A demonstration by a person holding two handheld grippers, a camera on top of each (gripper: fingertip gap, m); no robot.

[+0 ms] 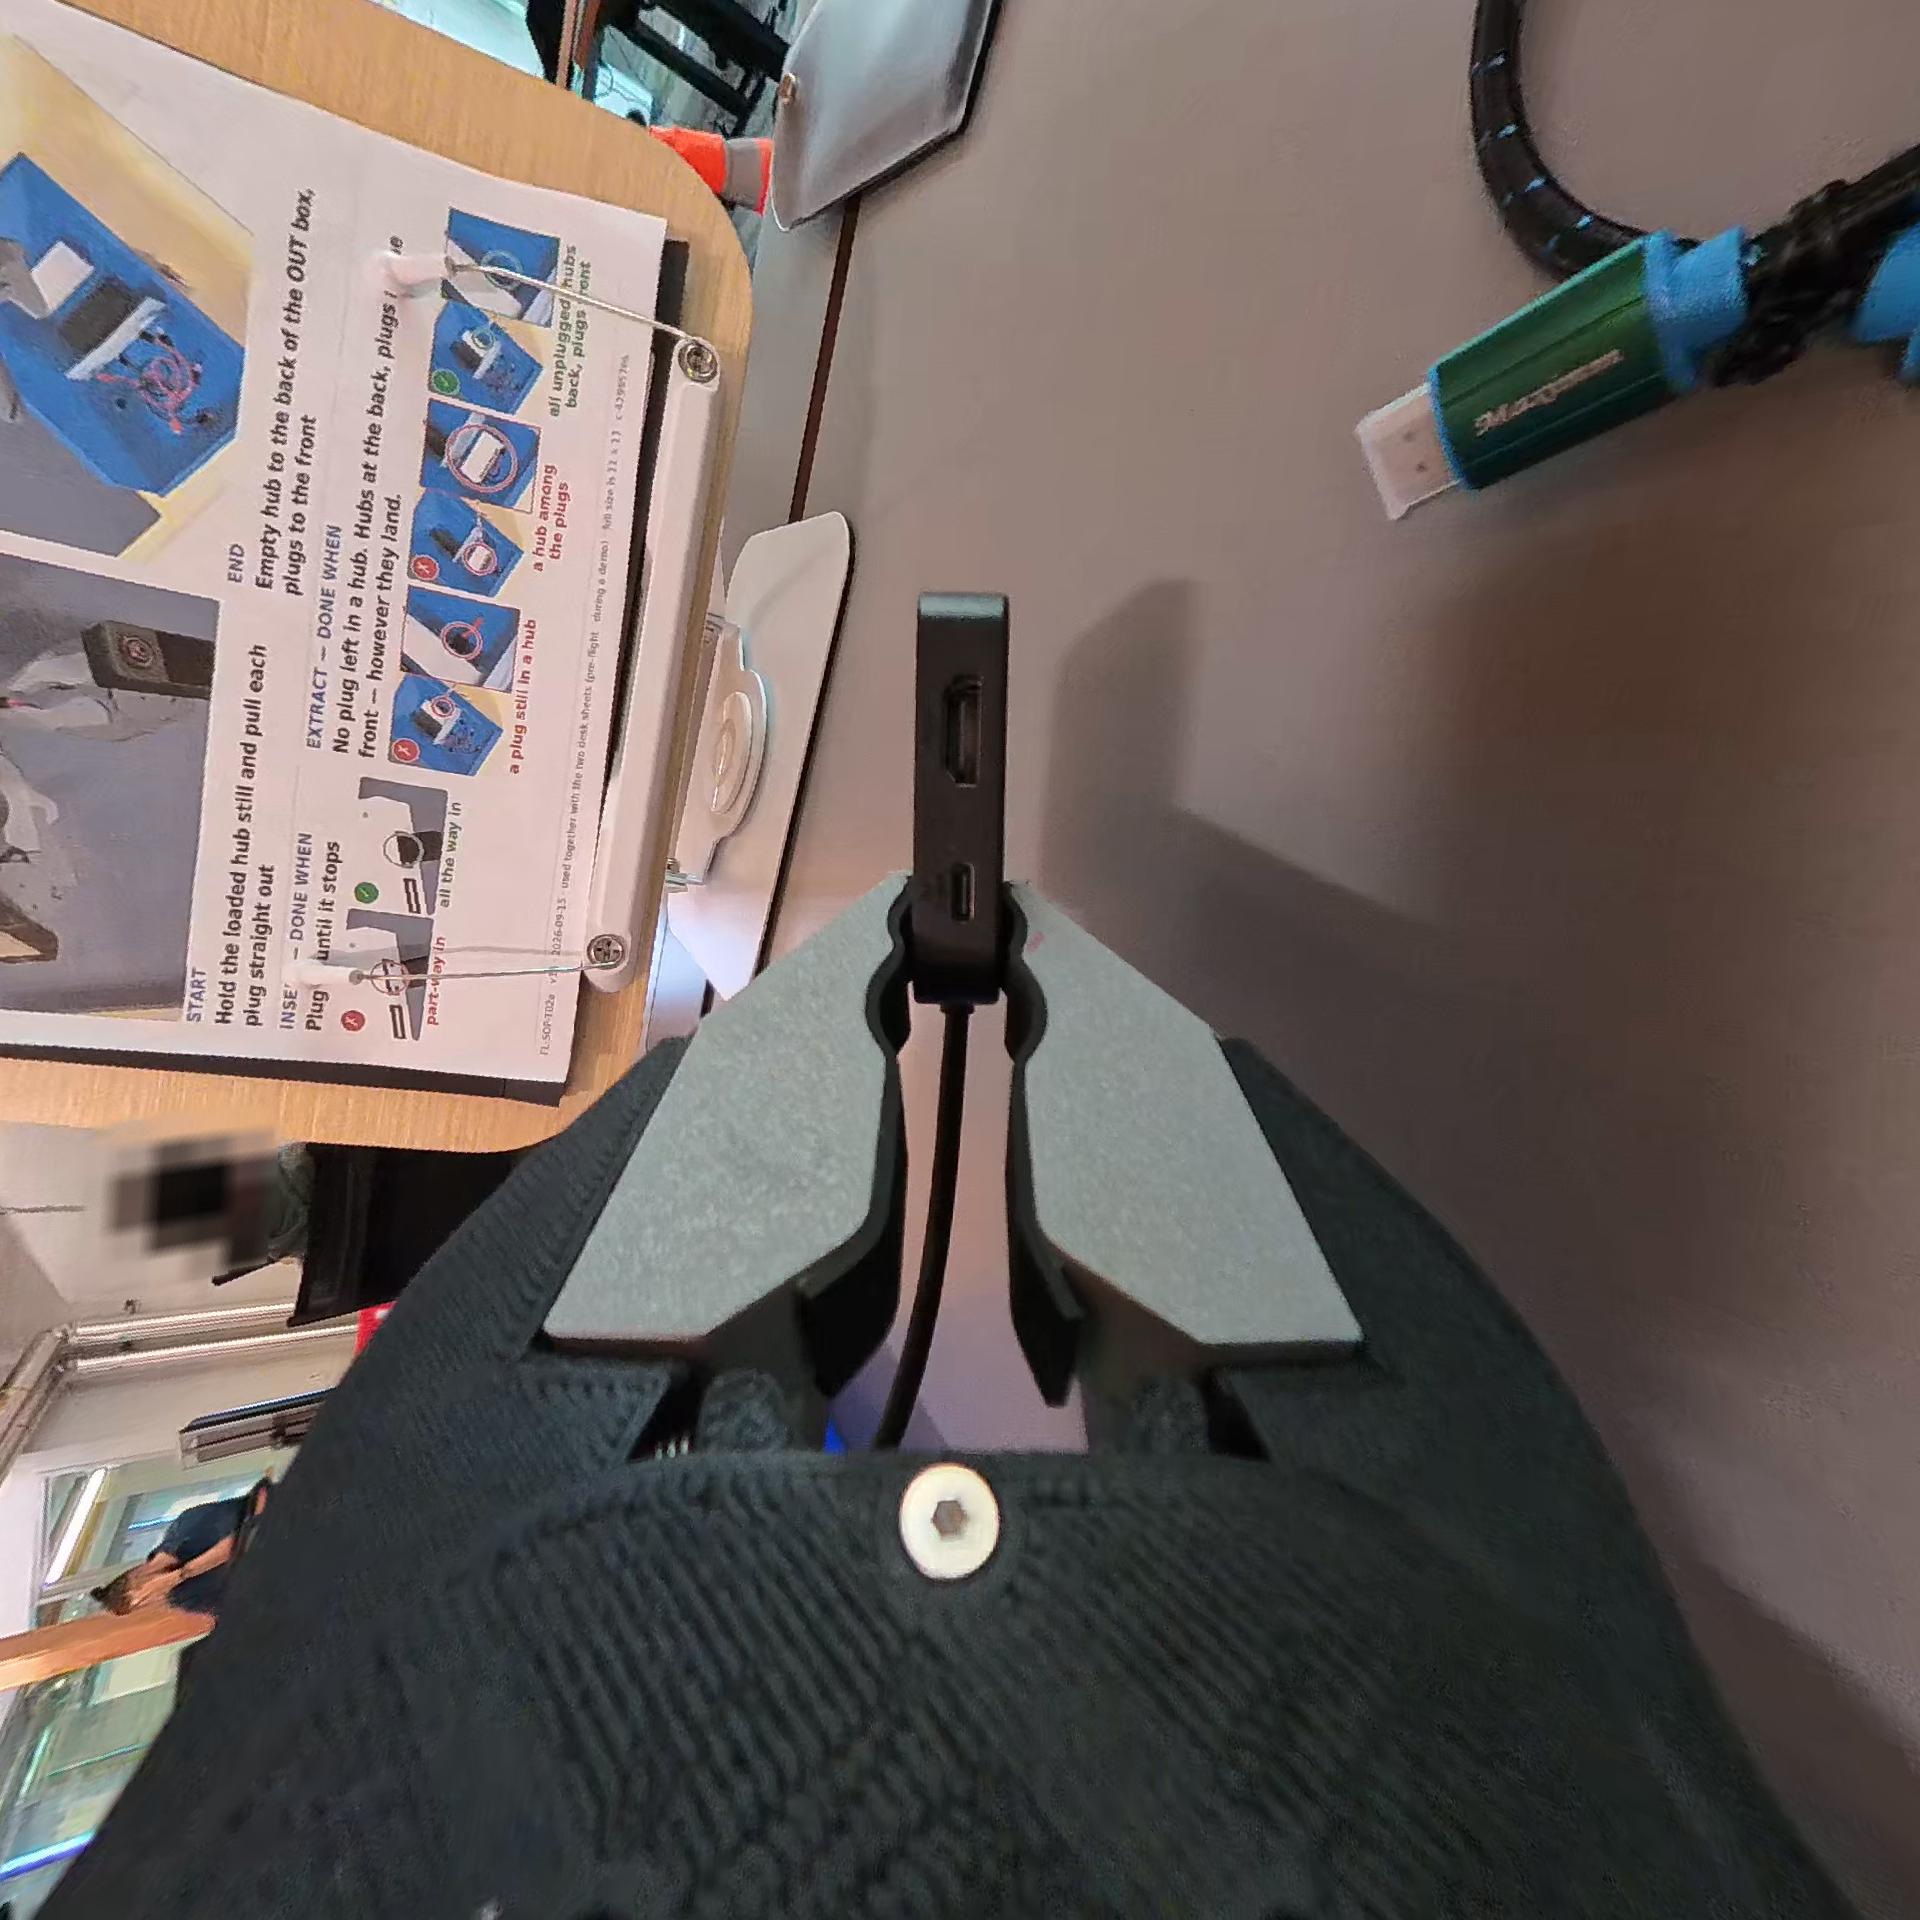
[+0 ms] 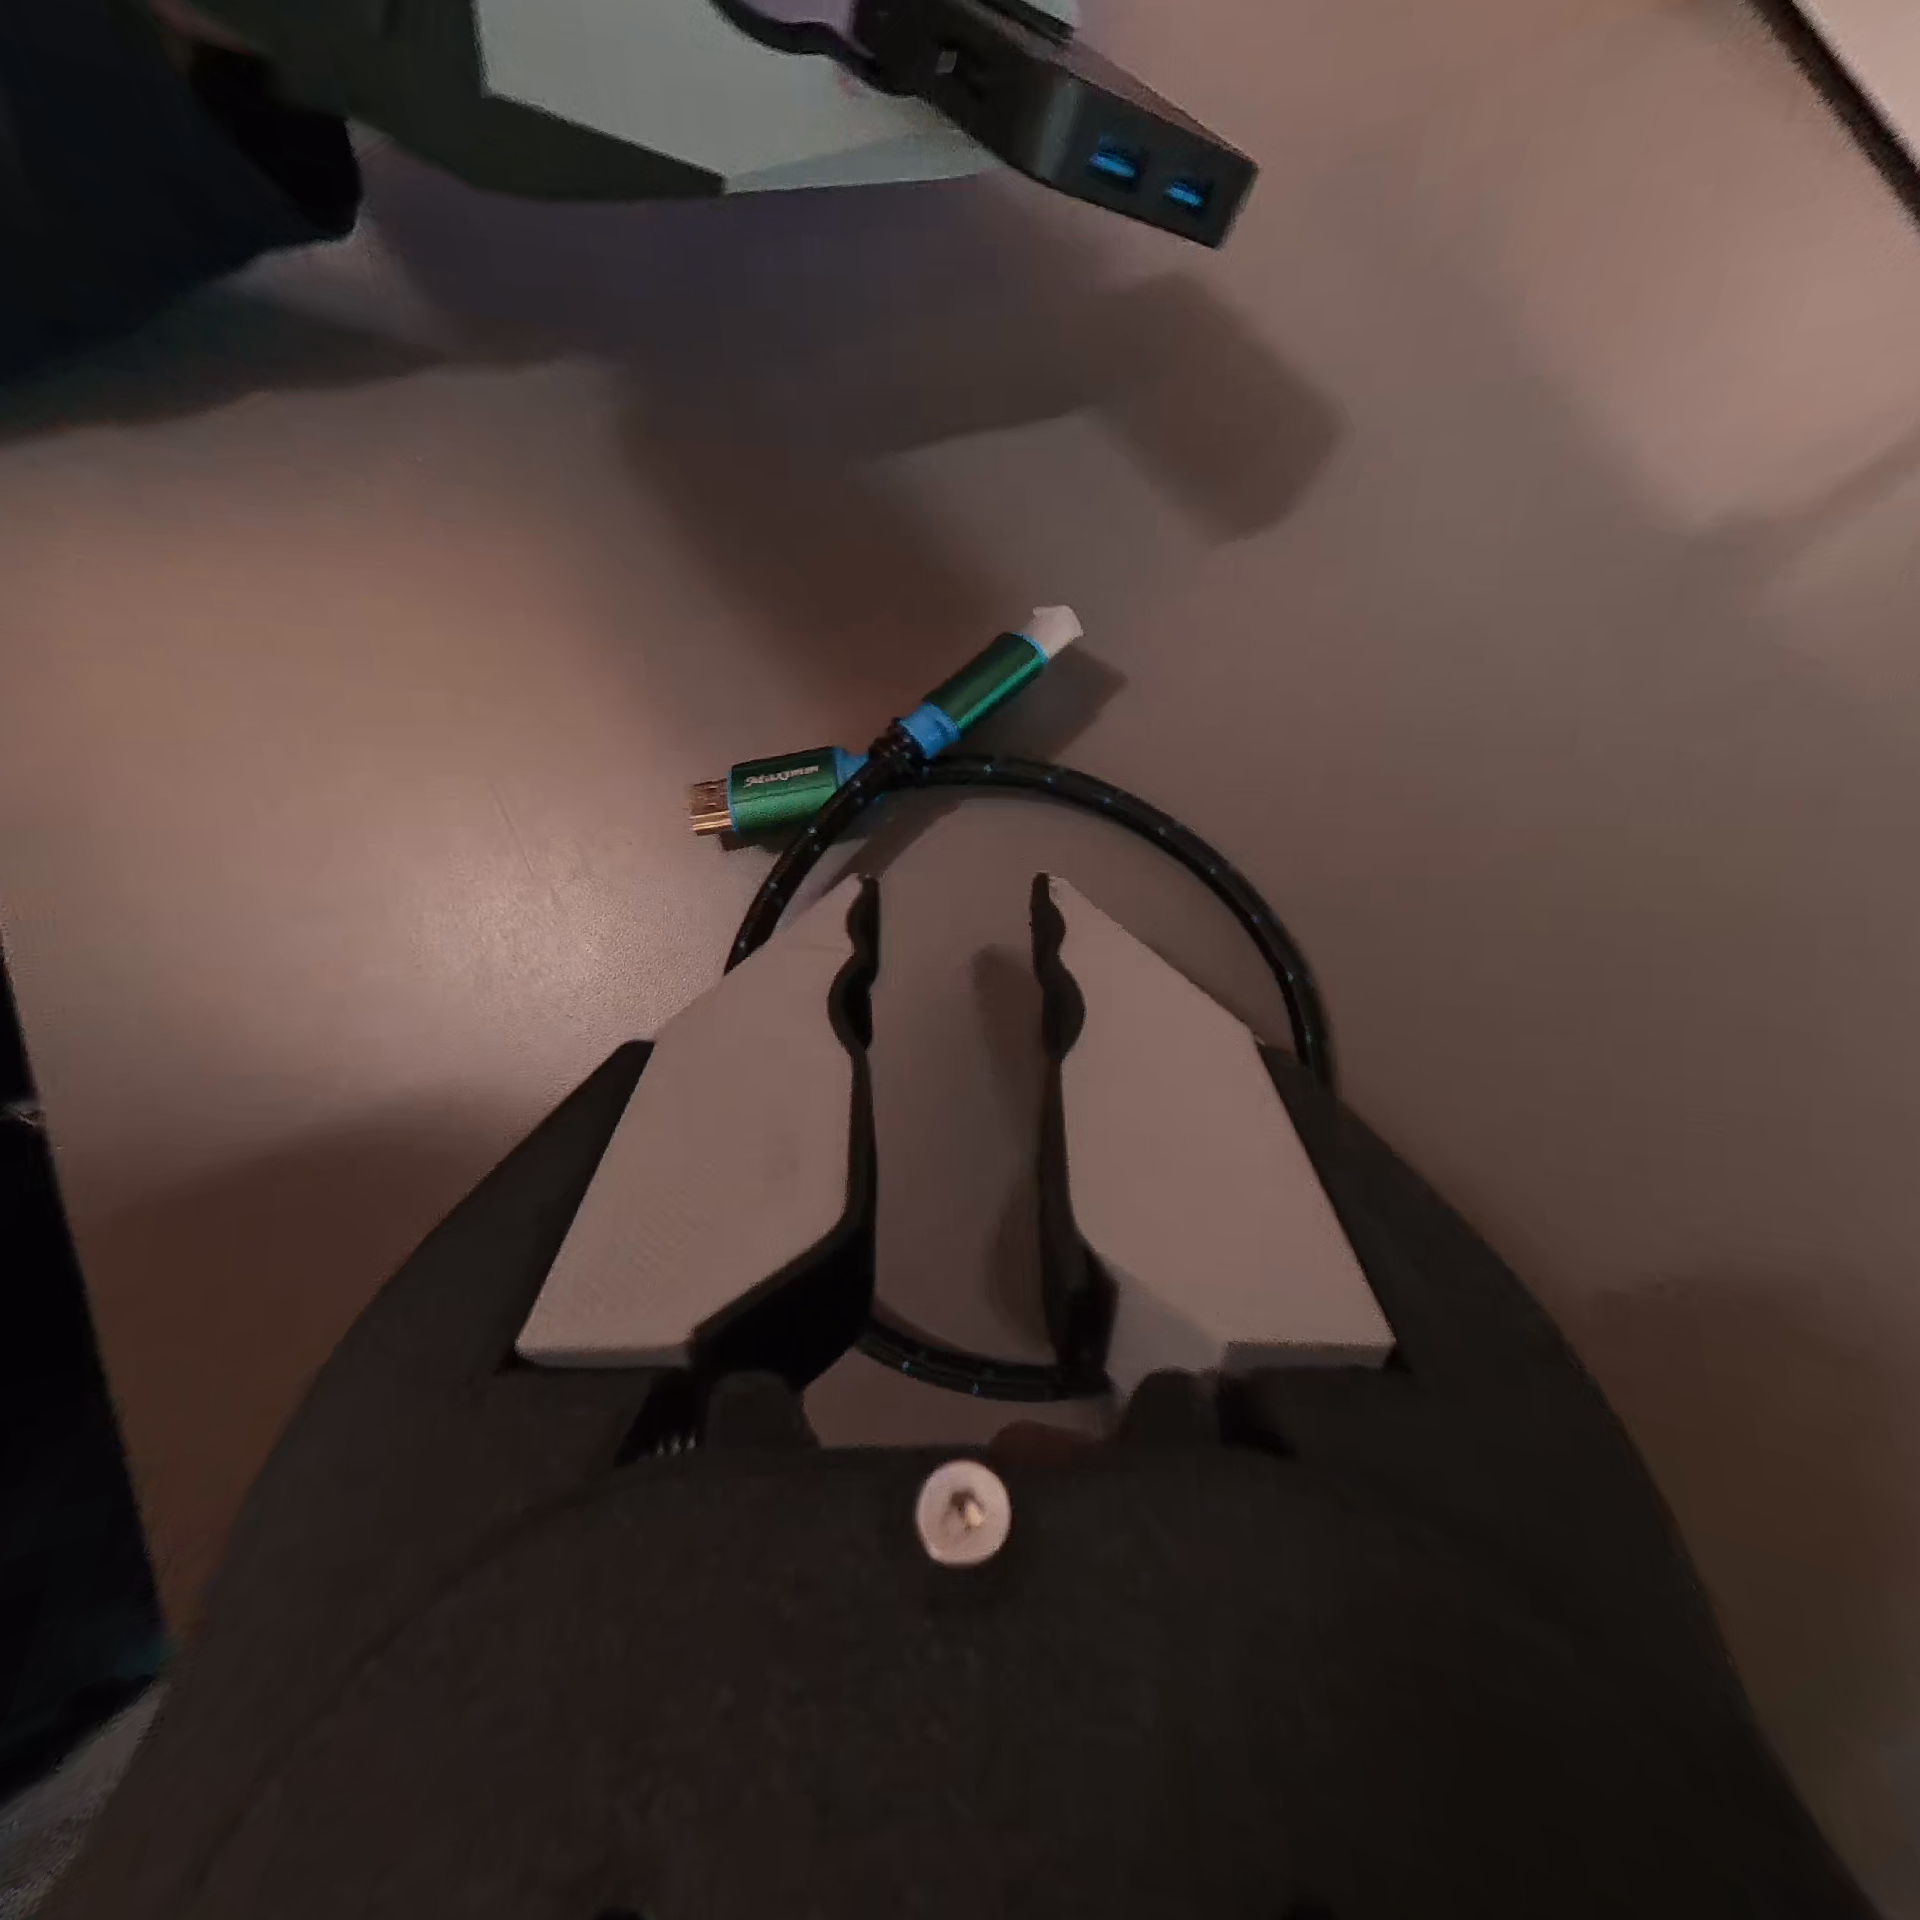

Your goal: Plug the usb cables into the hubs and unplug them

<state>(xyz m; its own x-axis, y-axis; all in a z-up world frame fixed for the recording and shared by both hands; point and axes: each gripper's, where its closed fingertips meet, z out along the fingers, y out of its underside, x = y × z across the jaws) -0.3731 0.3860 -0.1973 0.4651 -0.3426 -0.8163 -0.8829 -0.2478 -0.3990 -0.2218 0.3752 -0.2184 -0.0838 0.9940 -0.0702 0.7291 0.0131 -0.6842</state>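
Left tongs (image 1: 958, 940): closed on the lower end of a slim black hub (image 1: 962, 748), held clear above the grey surface (image 1: 1455, 1039); the hub's thin black lead (image 1: 925, 1247) runs back between the two fingers. Two empty ports show on the hub's facing side, and from the right wrist view two blue ports show on its edge (image 2: 1101, 135).

Right tongs (image 2: 951, 899): parted, a clear gap between the fingers, gripping nothing, poised over a looped black braided cable (image 2: 1195, 842) lying on the surface. The cable's two green-shelled plugs (image 2: 784, 795) cross near each other just beyond the fingertips; one bears a pale cap (image 1: 1408, 457).

Background, left: a wooden board (image 1: 665, 187) carrying a clipped printed sheet (image 1: 343, 582) with photographs, beside the surface's edge.
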